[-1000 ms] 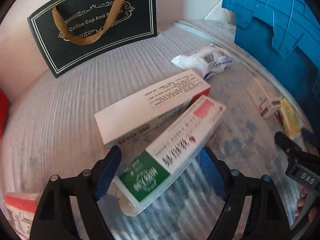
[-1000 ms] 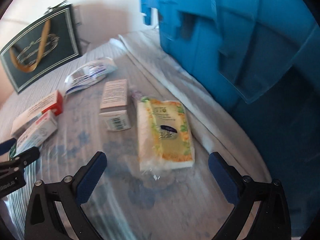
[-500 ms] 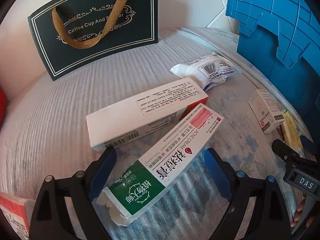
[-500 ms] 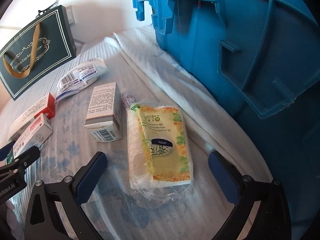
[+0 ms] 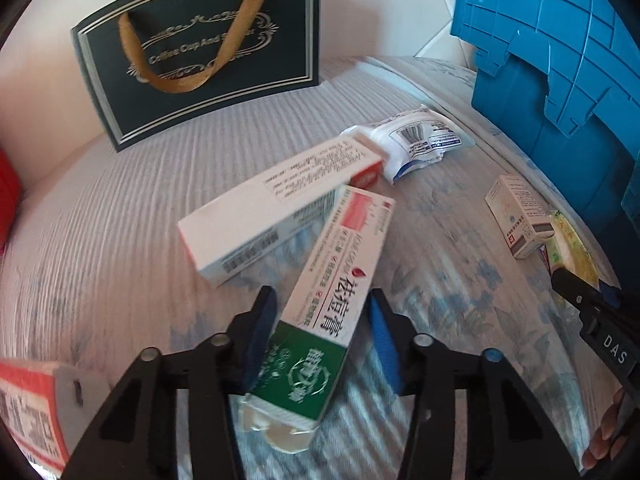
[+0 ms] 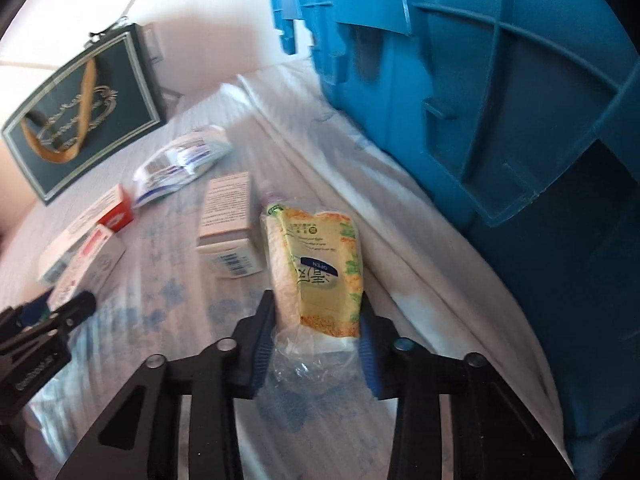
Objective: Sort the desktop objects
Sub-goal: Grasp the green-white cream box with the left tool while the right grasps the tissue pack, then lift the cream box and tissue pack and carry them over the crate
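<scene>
Both grips fresh: left gripper (image 5: 322, 332), jaws just closed, pinching the cream box (image 5: 332, 304) near its open end; right gripper (image 6: 318, 338), jaws just closed, squeezing the wipes pack (image 6: 320, 268) by the crate (image 6: 500, 120). Could slip: box lopsided and crushable, pack soft and slick.

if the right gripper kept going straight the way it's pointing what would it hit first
The right gripper is shut on the yellow tissue pack; beyond that, likely the striped cloth and then the blue crate, though depth is unclear.

The red and white box (image 5: 28, 412) is cut off by the left wrist view's lower left edge. The blue crate (image 6: 500, 120) runs past the right wrist view's border, and the print on the dark gift bag (image 6: 80, 116) there is blurred.
</scene>
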`<state>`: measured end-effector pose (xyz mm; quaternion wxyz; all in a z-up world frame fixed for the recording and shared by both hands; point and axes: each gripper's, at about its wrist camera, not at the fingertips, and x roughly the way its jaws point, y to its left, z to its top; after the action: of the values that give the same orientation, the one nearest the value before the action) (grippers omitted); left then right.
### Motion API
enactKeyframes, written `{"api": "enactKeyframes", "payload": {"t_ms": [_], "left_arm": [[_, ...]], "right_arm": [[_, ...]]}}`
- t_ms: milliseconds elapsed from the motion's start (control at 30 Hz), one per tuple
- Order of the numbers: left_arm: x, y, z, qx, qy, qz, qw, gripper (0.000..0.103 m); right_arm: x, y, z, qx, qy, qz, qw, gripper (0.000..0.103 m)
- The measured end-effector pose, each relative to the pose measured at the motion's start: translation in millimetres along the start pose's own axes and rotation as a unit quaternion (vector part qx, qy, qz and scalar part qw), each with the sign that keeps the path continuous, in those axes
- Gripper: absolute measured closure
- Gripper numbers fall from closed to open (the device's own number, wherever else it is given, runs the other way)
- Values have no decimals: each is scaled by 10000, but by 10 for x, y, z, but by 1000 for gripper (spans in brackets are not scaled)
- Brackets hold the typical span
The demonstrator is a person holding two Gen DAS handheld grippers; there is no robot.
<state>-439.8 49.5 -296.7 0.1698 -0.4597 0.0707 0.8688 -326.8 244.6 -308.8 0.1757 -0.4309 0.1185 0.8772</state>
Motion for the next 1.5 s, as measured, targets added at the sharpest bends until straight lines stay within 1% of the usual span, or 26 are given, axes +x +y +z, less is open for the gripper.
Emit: {"api": "enactKeyframes", "payload": {"t_ms": [33,67,100,133,267,333,400,467,500,667,800,1033,1233,1333,1500], "left_arm": [[-23,8,-25,-37,19,-8,10000,64],[-54,24,-60,-69,39,-19,10000,70],[-85,39,-96,-107,57,14,9999,71],[-116,50,-132,-137,72,33,9999,71],[-247,87,-271,-252,136,53,9996,71],[-328,94,-324,-329,135,29,9994,71],[-447,102,-373,-338,70,50,9994,71],[-596,86,-396,-354,-34,71,9993,71],[-654,94,-406,-360,-79,71,9993,71],[-1158,25,-423,-408,-480,63,9980,71],[-1606,-57,-454,-433,-809,104,9957,71],[-2403,-221,-557,-500,-1397,241,9886,71],[-2945,-444,-689,-484,-1820,201,9819,71],[-3182,-568,-747,-460,-2018,134,9783,71],[-3484,-865,-760,-366,-2329,76,9718,71]], "right_arm": [[-38,24,-19,-47,-27,50,10000,72],[-64,57,-30,-104,-43,120,9999,75],[-76,89,-67,-188,-32,223,9996,77],[-115,90,-87,-255,-24,278,9993,78],[-229,295,-224,-539,-52,416,9977,82],[-313,248,-255,-600,-55,512,9969,82],[-356,293,-264,-629,-72,568,9964,82],[-499,298,-292,-653,-127,641,9957,82],[-479,359,-272,-682,-163,649,9954,82],[-876,400,-306,-872,-438,809,9919,82],[-1348,439,-308,-1099,-835,943,9859,82],[-2182,456,-360,-1378,-1473,1119,9730,82],[-2817,384,-447,-1605,-1971,1120,9606,82],[-3051,312,-447,-1634,-2156,1108,9563,82],[-3422,75,-415,-1679,-2503,1060,9476,82]]}}
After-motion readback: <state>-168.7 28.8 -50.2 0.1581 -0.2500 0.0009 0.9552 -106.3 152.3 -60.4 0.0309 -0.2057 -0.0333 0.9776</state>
